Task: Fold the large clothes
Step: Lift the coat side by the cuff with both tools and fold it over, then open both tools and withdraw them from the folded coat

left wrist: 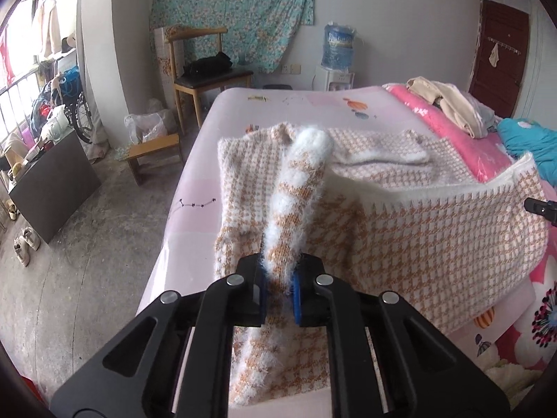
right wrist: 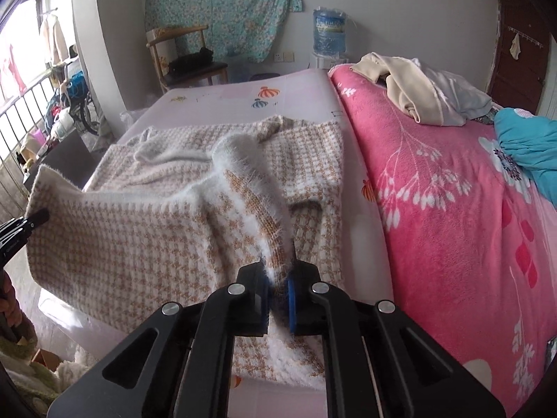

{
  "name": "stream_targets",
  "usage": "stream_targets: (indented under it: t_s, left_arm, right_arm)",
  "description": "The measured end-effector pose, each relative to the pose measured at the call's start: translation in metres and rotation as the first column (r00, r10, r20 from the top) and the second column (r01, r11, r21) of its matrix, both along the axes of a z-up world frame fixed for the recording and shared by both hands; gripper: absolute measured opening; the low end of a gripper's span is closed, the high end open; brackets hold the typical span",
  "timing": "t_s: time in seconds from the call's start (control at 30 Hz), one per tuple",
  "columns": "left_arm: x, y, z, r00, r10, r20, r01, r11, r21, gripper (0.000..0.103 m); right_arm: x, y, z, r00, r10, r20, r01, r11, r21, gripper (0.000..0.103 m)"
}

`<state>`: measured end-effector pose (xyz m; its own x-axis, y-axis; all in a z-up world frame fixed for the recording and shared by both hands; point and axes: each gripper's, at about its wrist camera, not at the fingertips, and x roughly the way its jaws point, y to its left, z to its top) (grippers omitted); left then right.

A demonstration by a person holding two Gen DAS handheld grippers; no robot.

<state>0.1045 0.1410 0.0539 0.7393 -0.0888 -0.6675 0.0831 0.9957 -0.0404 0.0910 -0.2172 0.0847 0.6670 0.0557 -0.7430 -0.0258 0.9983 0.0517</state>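
Left wrist view: both claws clamped on a fluffy sweater lifted off the bed.

Left claw (left wrist: 278,278) pinches a bunched, fuzzy white edge of the sweater (left wrist: 400,230) between its blue pads; right claw (right wrist: 277,280) grips another bunched edge of it the same way. The knit is white with a small tan houndstooth check and plain white furry trim. Its near part hangs raised between the claws, while the far part lies spread on the pale pink sheet of the bed (left wrist: 209,160), beside a bright pink blanket (right wrist: 452,209).
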Motion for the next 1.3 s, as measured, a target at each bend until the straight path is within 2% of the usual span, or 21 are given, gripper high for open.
stream_targets:
  t_s: [0.23, 0.37, 0.47, 0.57, 0.67, 0.73, 0.77, 0.8, 0.83, 0.87, 0.9, 0.93, 1.07, 1.13, 1.17, 1.3]
  left_arm:
    - [0.034, 0.006, 0.061, 0.992, -0.015, 0.127, 0.018, 0.999, -0.027, 0.009]
    - [0.08, 0.006, 0.092, 0.979, -0.033, 0.201, 0.032, 0.999, 0.01, 0.009]
    - [0.134, 0.008, 0.097, 0.981, -0.043, 0.192, 0.041, 0.999, 0.01, 0.009]
    - [0.196, 0.008, 0.08, 0.993, -0.037, 0.111, 0.039, 0.999, -0.012, 0.009]
    - [0.258, 0.013, 0.038, 0.999, -0.021, -0.048, 0.018, 0.997, -0.071, 0.012]
    - [0.291, 0.018, -0.003, 0.981, -0.01, -0.192, -0.011, 0.994, -0.108, 0.019]
    - [0.303, 0.024, -0.024, 0.962, 0.024, -0.271, -0.059, 0.991, -0.121, 0.028]
    - [0.312, 0.033, -0.04, 0.938, 0.058, -0.341, -0.109, 0.985, -0.135, 0.03]
    - [0.311, 0.04, -0.054, 0.922, 0.073, -0.379, -0.142, 0.978, -0.156, 0.03]
    - [0.31, 0.048, -0.058, 0.921, 0.072, -0.384, -0.158, 0.968, -0.197, 0.033]
    - [0.306, 0.054, -0.058, 0.926, 0.073, -0.371, -0.167, 0.96, -0.226, 0.039]
    - [0.302, 0.058, -0.056, 0.932, 0.081, -0.352, -0.171, 0.958, -0.232, 0.041]
    - [0.286, 0.062, -0.032, 0.964, 0.069, -0.256, -0.138, 0.955, -0.263, 0.049]
    - [0.28, 0.055, -0.017, 0.974, 0.048, -0.221, -0.11, 0.955, -0.277, 0.053]
    - [0.273, 0.05, -0.01, 0.978, 0.032, -0.205, -0.09, 0.956, -0.28, 0.058]
    - [0.228, 0.03, 0.013, 0.989, -0.04, -0.144, -0.002, 0.959, -0.283, 0.077]
  right_arm:
    - [0.029, -0.002, 0.056, 0.988, 0.038, 0.147, -0.04, 0.999, 0.014, 0.008]
    - [0.078, -0.007, 0.087, 0.972, 0.066, 0.226, -0.07, 0.998, 0.008, 0.008]
    - [0.132, -0.011, 0.093, 0.967, 0.084, 0.239, -0.09, 0.996, 0.015, 0.008]
    - [0.198, -0.017, 0.075, 0.978, 0.091, 0.188, -0.104, 0.993, 0.056, 0.008]
    - [0.26, -0.021, 0.03, 0.994, 0.091, 0.067, -0.097, 0.991, 0.093, 0.008]
    - [0.292, -0.026, -0.012, 0.994, 0.095, -0.062, -0.086, 0.987, 0.134, 0.017]
    - [0.305, -0.031, -0.035, 0.987, 0.082, -0.137, -0.061, 0.986, 0.152, 0.031]
    - [0.313, -0.036, -0.053, 0.976, 0.052, -0.209, -0.021, 0.989, 0.145, 0.04]
    - [0.318, -0.043, -0.067, 0.964, 0.006, -0.265, 0.027, 0.992, 0.12, 0.042]
    - [0.318, -0.051, -0.073, 0.96, -0.014, -0.28, 0.055, 0.989, 0.139, 0.044]
    - [0.314, -0.06, -0.072, 0.965, -0.004, -0.264, 0.06, 0.977, 0.206, 0.046]
    - [0.309, -0.066, -0.069, 0.969, -0.01, -0.248, 0.072, 0.968, 0.242, 0.049]
    - [0.294, -0.078, -0.045, 0.982, -0.086, -0.169, 0.123, 0.967, 0.222, 0.059]
    - [0.287, -0.075, -0.035, 0.985, -0.091, -0.149, 0.123, 0.967, 0.222, 0.059]
    - [0.281, -0.07, -0.031, 0.987, -0.083, -0.141, 0.114, 0.967, 0.229, 0.06]
    - [0.245, -0.042, -0.013, 0.994, -0.031, -0.1, 0.052, 0.977, 0.209, 0.077]
